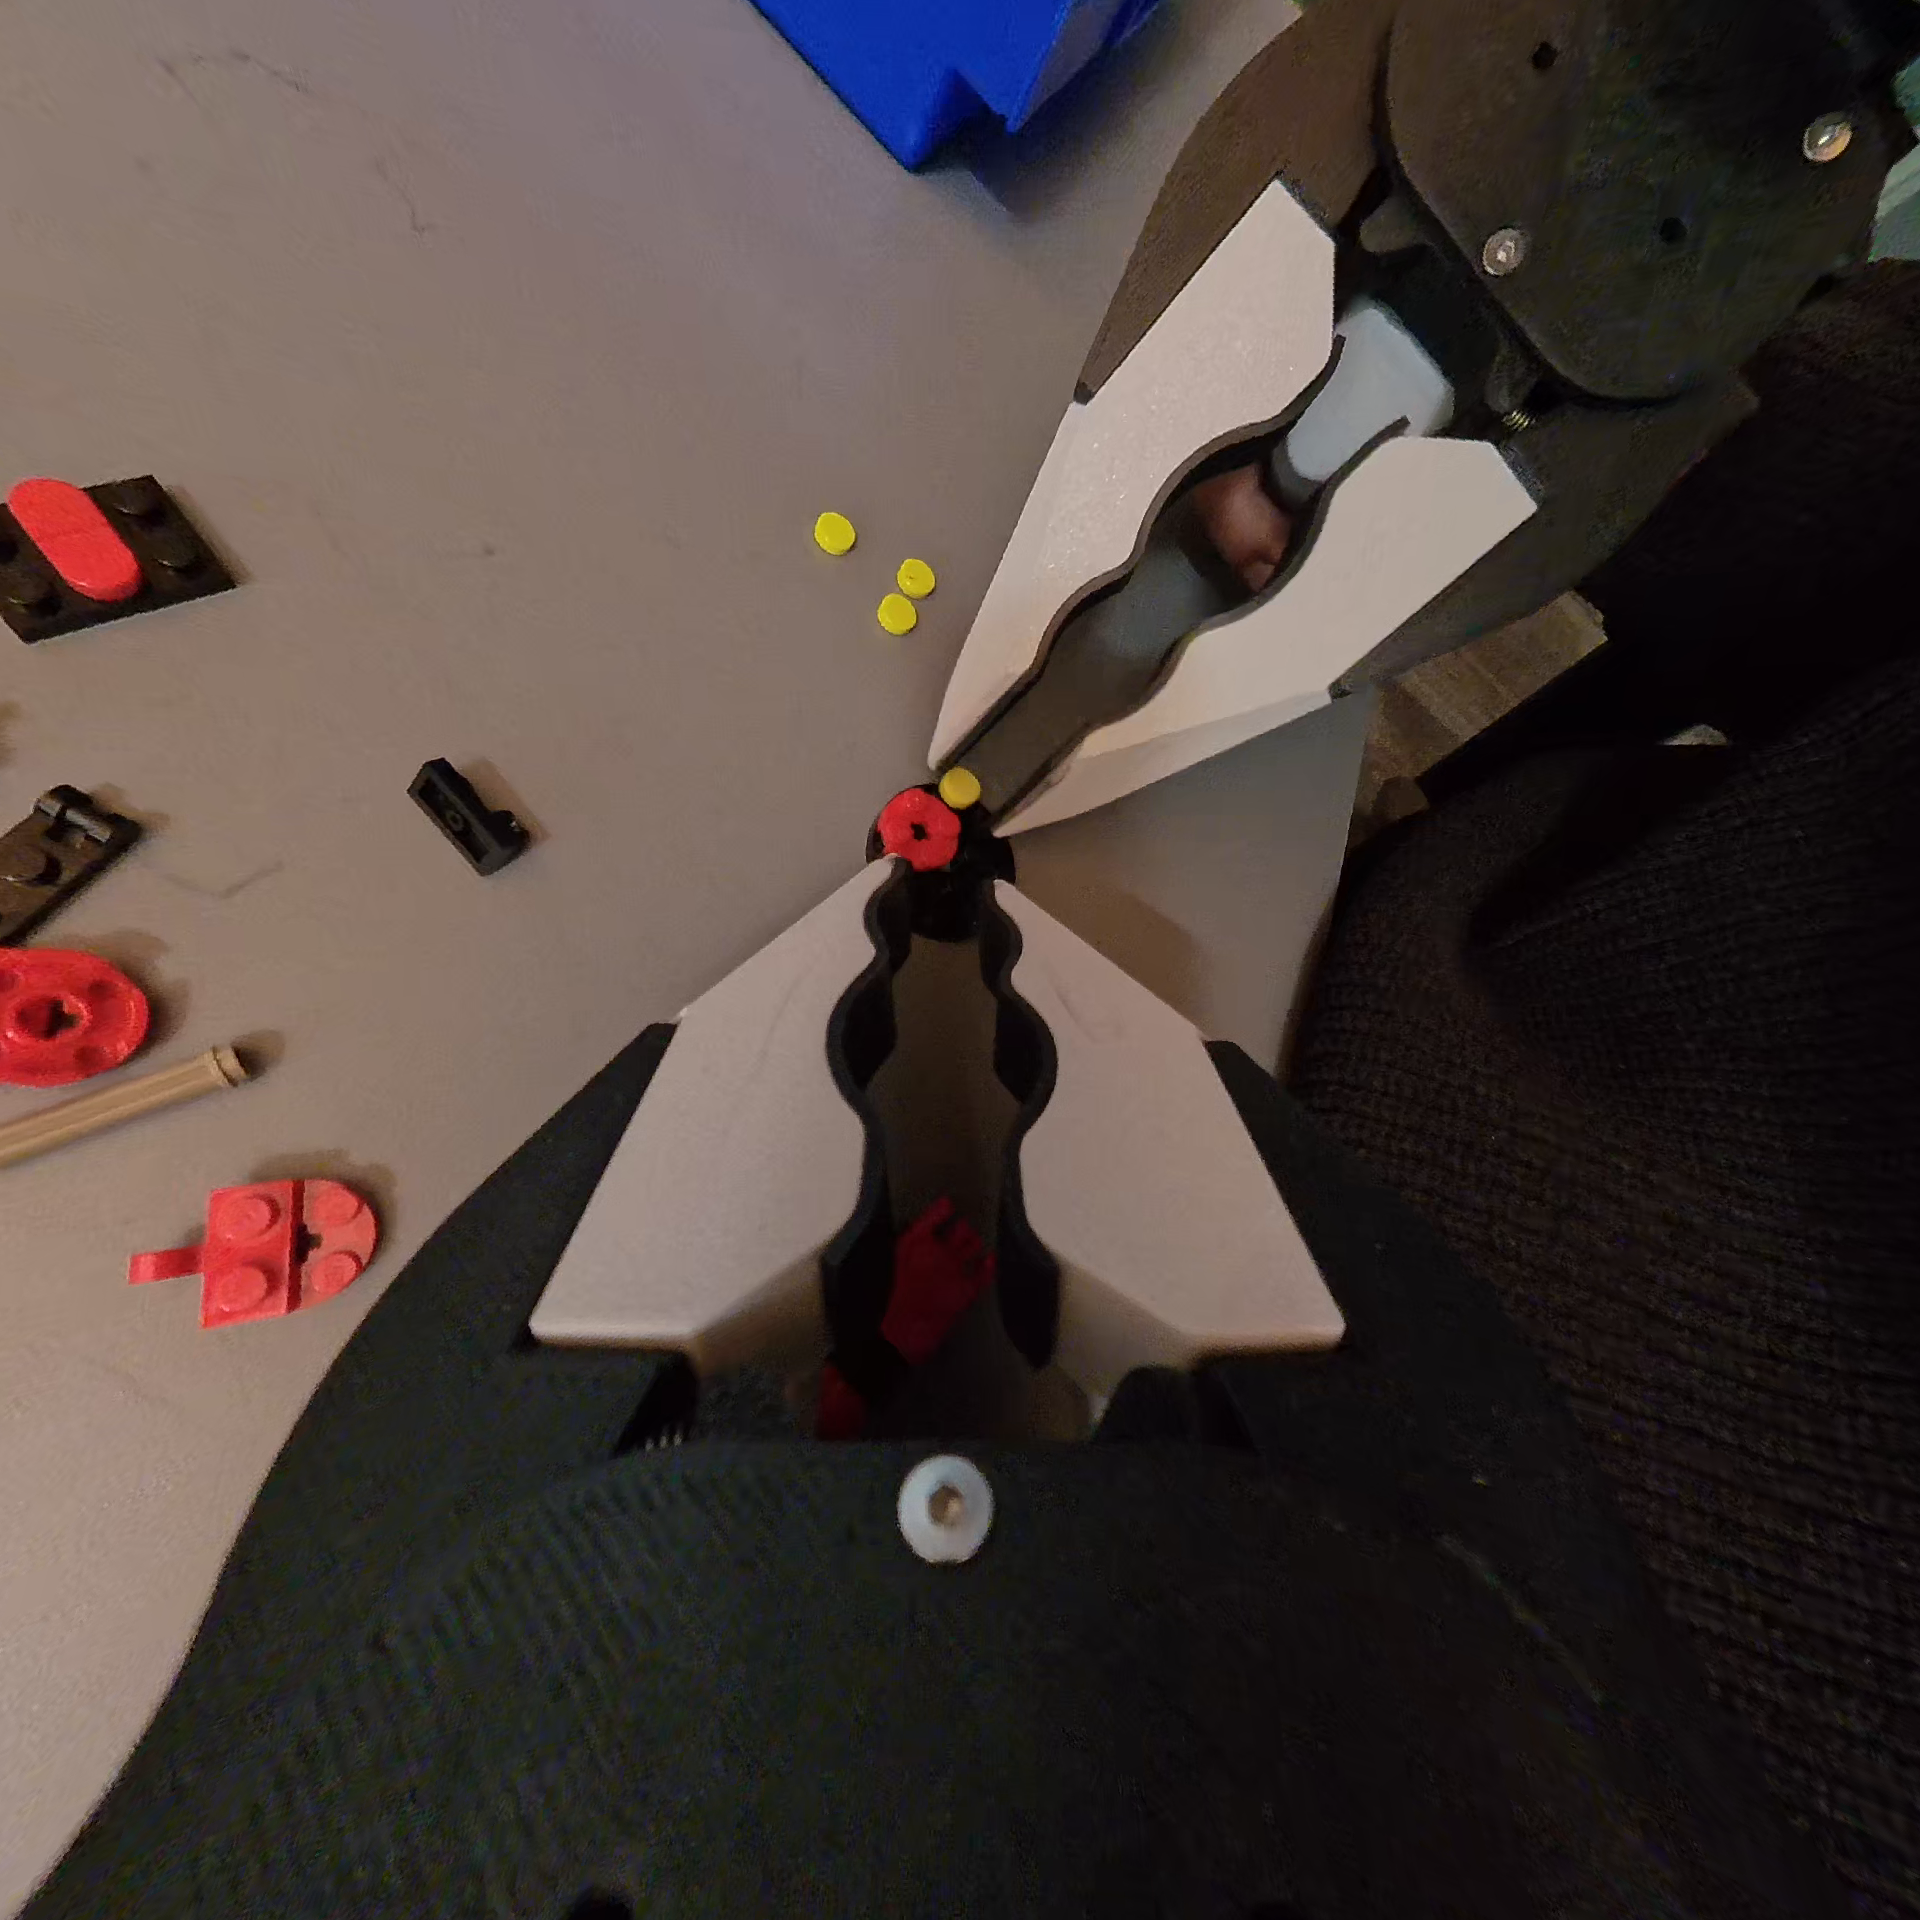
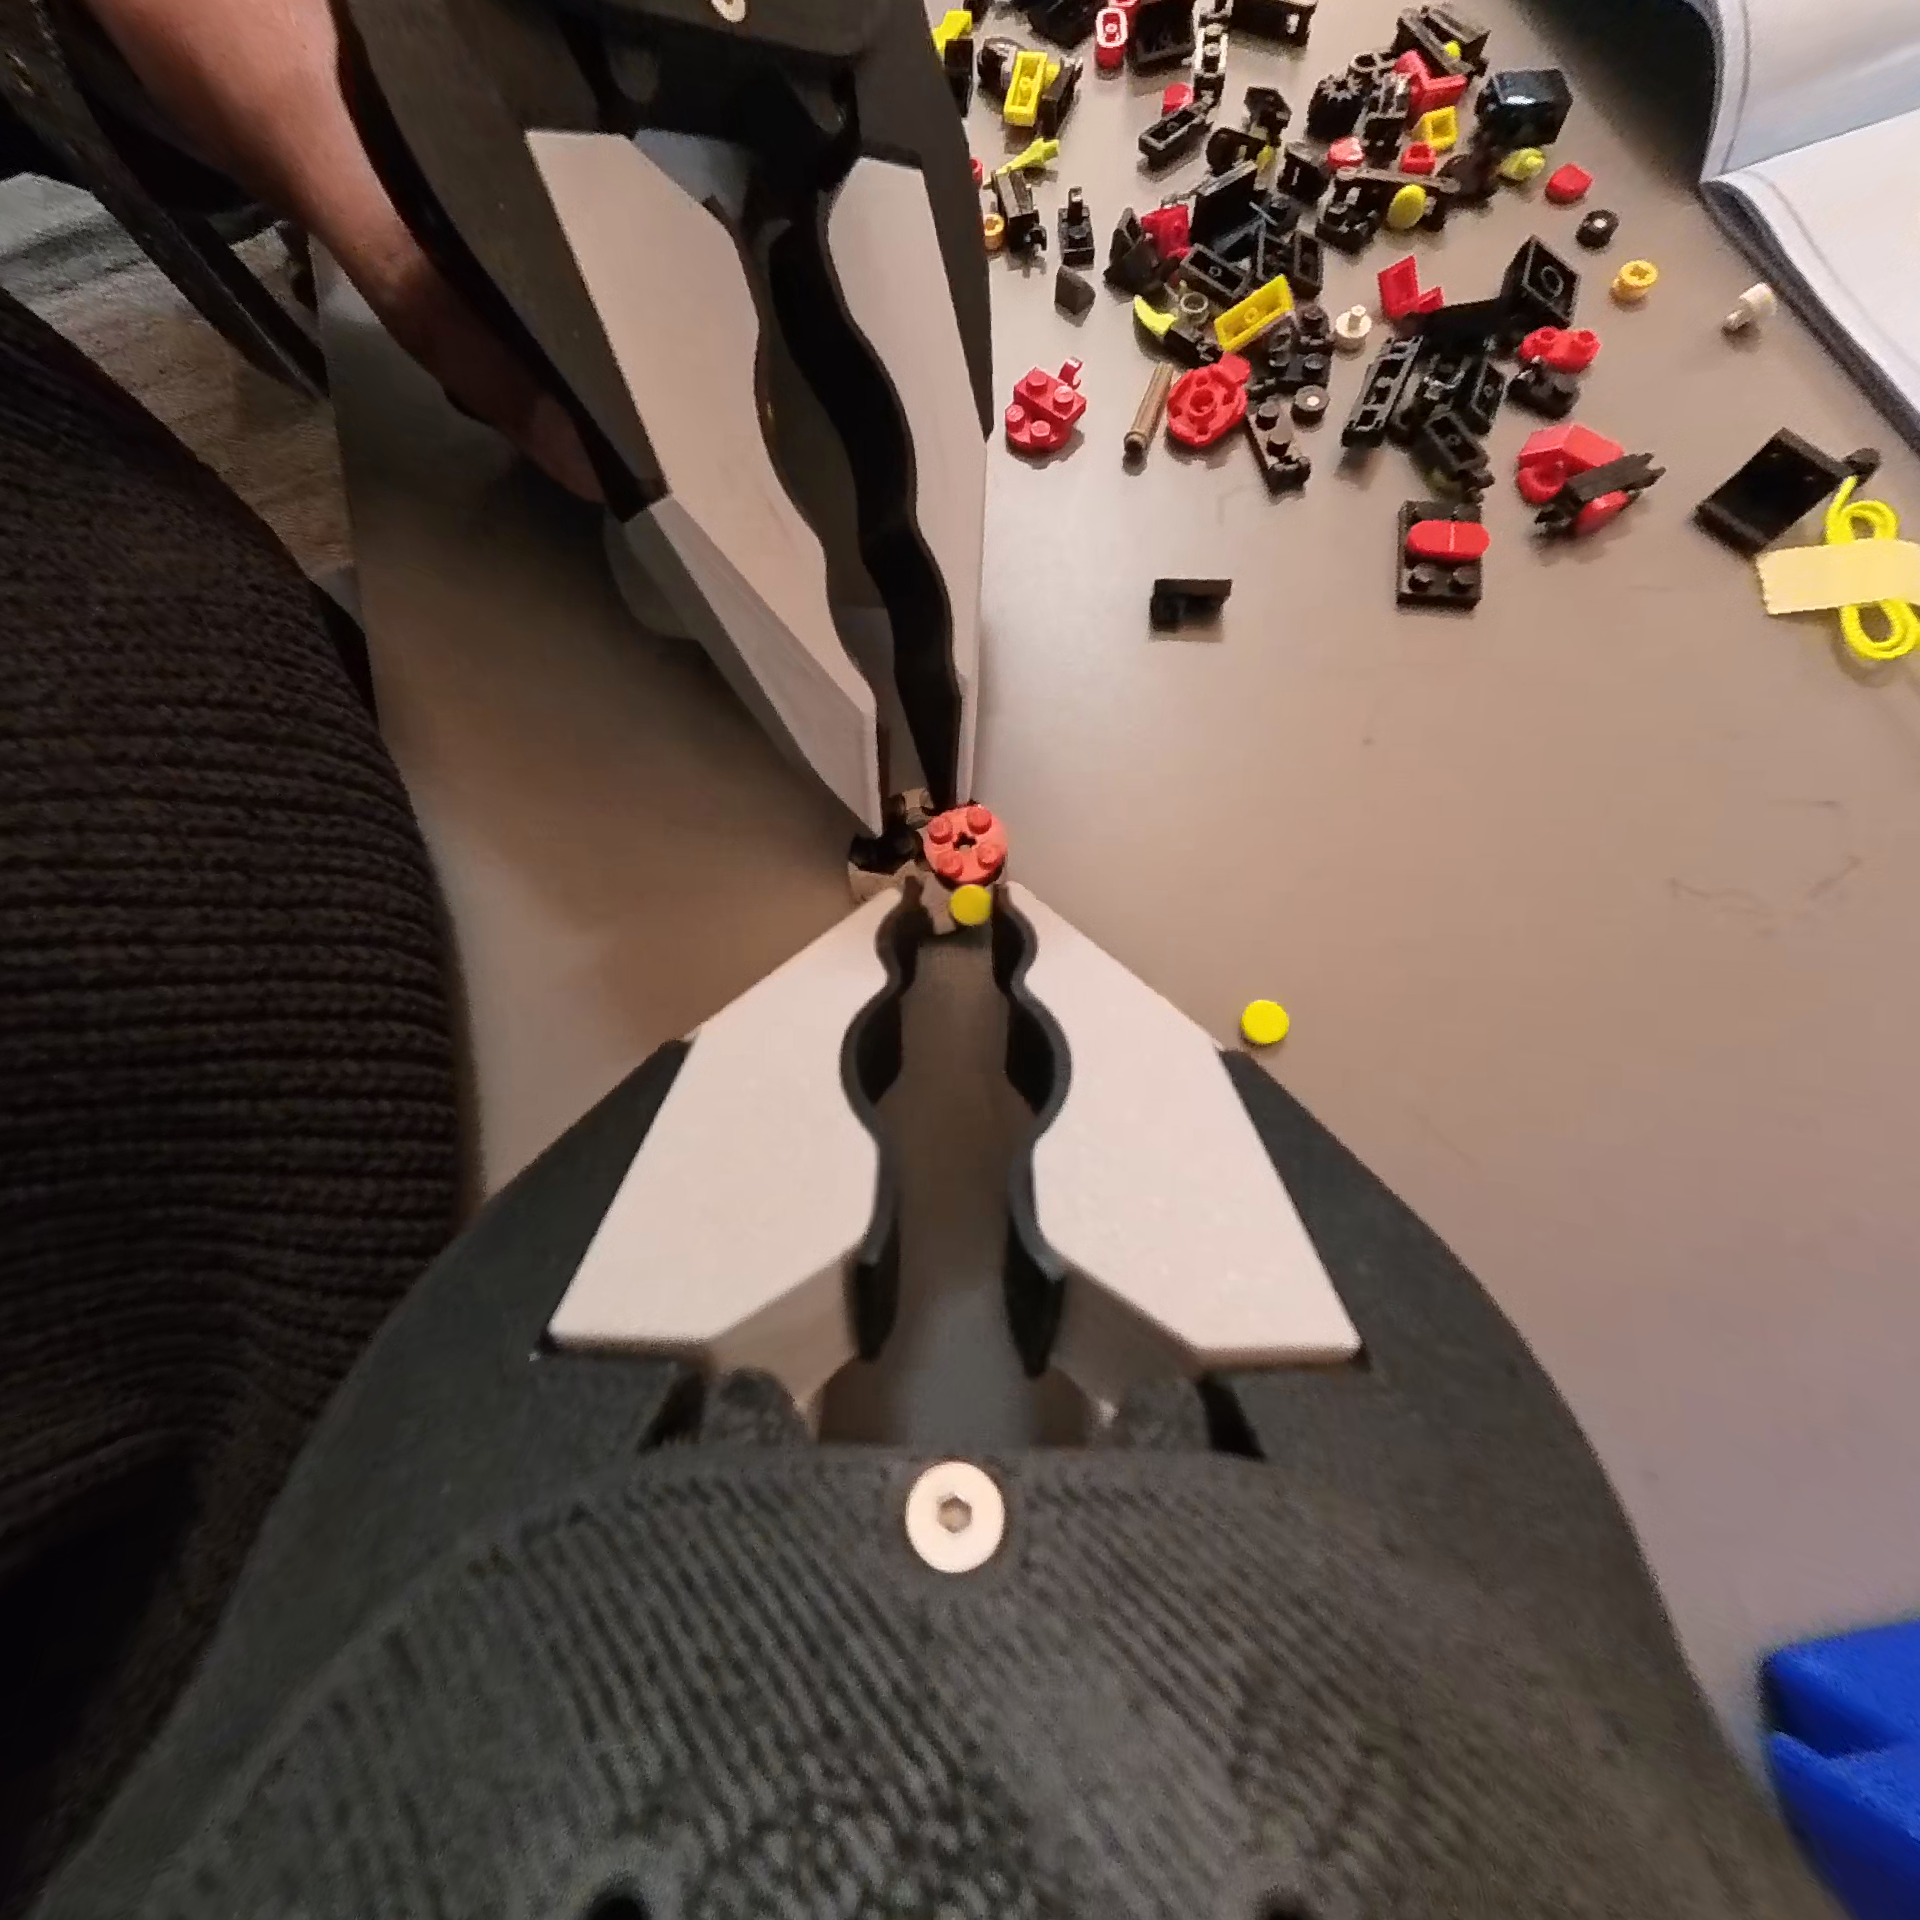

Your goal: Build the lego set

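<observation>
My left gripper (image 1: 940,883) is shut on a small black piece topped by a red round plate (image 1: 920,826). It enters the right wrist view from the top (image 2: 920,821), with the red round plate (image 2: 966,844) at its tips. My right gripper (image 2: 956,920) is shut on a small yellow round tile (image 2: 969,904) and holds it against the edge of the red plate. In the left wrist view the right gripper (image 1: 982,805) comes in from the upper right, and its yellow tile (image 1: 958,787) touches the red plate.
Three loose yellow tiles (image 1: 896,613) and a small black piece (image 1: 468,816) lie on the grey table, with red and black parts at the left edge (image 1: 281,1247). A pile of loose pieces (image 2: 1351,260) lies farther off. A blue box (image 2: 1849,1766) and a booklet (image 2: 1818,208) stand at the edges. Only a small space, under 4 cm, lies between the two pairs of fingers.
</observation>
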`<state>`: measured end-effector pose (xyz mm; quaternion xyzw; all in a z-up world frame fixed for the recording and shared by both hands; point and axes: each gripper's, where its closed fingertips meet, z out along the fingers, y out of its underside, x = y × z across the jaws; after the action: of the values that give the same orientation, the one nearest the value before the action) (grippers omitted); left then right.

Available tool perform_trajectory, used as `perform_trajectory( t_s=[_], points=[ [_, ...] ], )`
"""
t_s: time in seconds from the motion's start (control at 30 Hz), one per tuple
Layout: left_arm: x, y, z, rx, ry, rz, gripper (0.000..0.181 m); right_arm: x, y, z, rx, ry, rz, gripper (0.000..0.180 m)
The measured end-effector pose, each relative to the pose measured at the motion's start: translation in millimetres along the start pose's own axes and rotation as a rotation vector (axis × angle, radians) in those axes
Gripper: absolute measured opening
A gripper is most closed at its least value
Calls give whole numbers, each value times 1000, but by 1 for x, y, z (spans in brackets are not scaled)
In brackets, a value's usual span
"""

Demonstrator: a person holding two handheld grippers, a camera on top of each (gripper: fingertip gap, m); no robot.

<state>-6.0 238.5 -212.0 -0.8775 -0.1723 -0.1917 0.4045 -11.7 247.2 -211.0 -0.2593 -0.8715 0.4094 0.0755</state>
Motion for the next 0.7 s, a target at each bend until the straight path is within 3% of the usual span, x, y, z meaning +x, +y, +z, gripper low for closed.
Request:
perform_trajectory(
  t_s=[0.27, 0.7],
  points=[
    [0, 0, 0, 0, 1, -6, 10, 1, -6, -6, 44, -14, 31, 15],
    [0, 1, -1, -2, 9, -15, 10, 8, 9, -3, -39, 31, -8, 7]
  ],
)
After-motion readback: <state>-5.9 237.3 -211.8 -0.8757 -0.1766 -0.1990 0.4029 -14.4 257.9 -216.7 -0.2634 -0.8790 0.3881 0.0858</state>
